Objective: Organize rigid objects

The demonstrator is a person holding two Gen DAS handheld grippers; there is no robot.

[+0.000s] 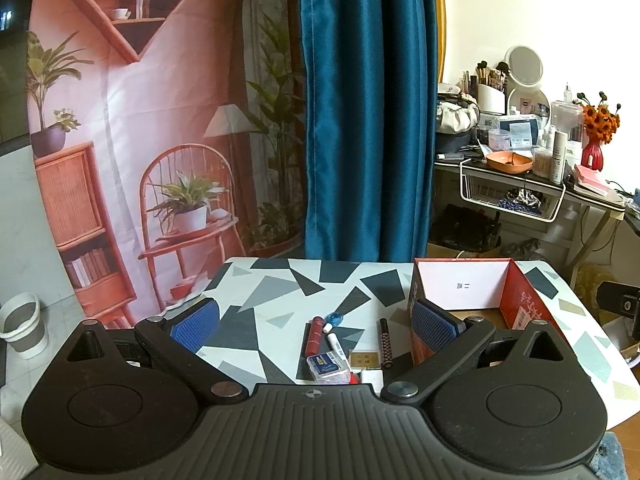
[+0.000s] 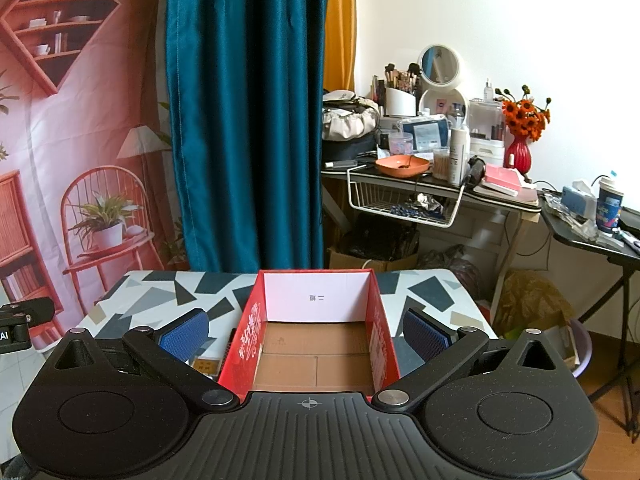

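Here, in the left wrist view, we hold the left hand-held gripper (image 1: 315, 314) released and empty above the desk (image 1: 280, 280), its blue pads (image 1: 196, 322) wide apart over a tight pile: a red tube (image 1: 314, 334), a white marker (image 1: 335, 344), a small blue case (image 1: 326, 364), a gold packet (image 1: 363, 359) and a checkered pen (image 1: 385, 344). These lie touching or just beside one another, so we judge that closing on one could nudge or drag its neighbour, and the round tube may roll. The red box (image 1: 524, 308) stands just right of the pile, and our right pad already overlaps its near corner, so a careless swing could knock the wall. To the left the desk is bare and gives room. In the right wrist view, our right hand-held gripper (image 2: 306, 334) is likewise released and holding nothing, straddling the box (image 2: 250, 332), which looks empty inside. Its walls sit between the pads, so lowering straight could catch them; the desk's right edge lies near.
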